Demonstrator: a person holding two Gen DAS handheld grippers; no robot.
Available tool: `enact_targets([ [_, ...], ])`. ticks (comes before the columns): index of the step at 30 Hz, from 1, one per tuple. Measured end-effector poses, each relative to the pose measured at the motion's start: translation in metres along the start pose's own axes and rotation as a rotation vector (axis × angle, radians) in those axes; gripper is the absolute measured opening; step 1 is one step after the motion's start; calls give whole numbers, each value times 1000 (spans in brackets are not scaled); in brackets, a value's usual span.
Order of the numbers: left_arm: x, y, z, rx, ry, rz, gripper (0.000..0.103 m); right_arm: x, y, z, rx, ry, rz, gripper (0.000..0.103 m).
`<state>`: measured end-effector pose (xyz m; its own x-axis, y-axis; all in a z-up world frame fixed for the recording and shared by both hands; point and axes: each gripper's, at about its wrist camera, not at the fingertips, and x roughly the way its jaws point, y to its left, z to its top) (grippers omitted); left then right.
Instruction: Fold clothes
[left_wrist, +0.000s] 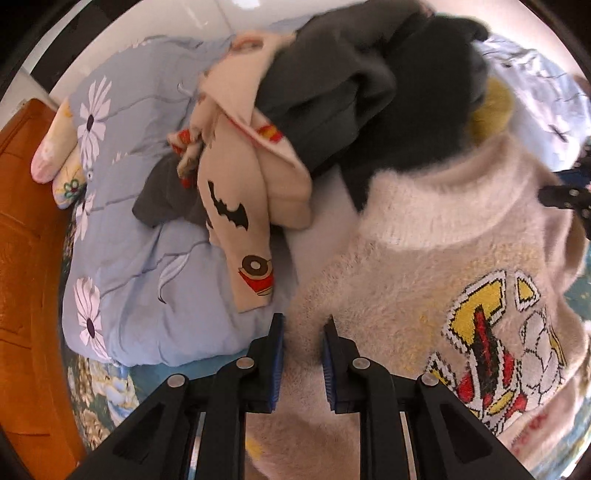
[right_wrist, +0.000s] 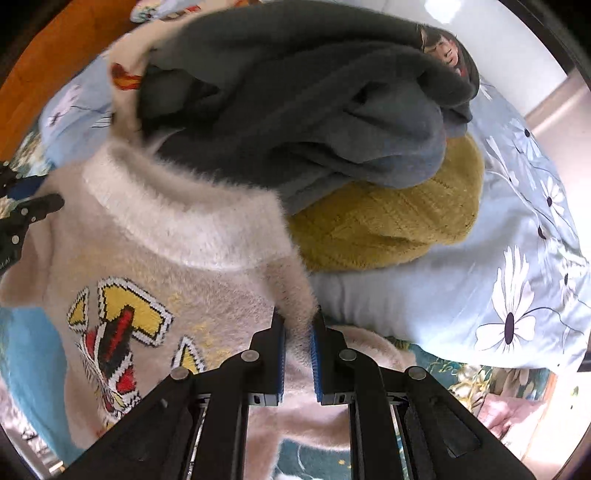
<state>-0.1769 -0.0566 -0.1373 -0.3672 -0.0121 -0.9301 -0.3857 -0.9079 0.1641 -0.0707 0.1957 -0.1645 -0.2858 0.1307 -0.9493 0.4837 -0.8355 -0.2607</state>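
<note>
Two grippers are pinching one fuzzy sweater (left_wrist: 424, 258) | left gripper (left_wrist: 303, 332) and right gripper (right_wrist: 297, 325) gripping opposite shoulders | sweater hanging between them, above the bed (right_wrist: 498, 229), beside the clothes pile (right_wrist: 295, 103).

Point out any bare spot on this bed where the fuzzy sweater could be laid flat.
Little shows. A pale strip runs between the bat-print beige garment and the fluffy cream graphic sweater. The floral blue quilt is bare but rumpled. Crowded: the dark grey clothes heap over the mustard knit.
</note>
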Motion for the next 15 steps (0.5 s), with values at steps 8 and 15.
enact_targets([
  [8, 8, 12, -8, -107, 63, -73, 27, 18, 14, 7, -41, 46, -32, 16],
  [15, -65, 49, -66, -401, -54, -169, 55, -34, -25, -14, 110, -78, 51, 40],
])
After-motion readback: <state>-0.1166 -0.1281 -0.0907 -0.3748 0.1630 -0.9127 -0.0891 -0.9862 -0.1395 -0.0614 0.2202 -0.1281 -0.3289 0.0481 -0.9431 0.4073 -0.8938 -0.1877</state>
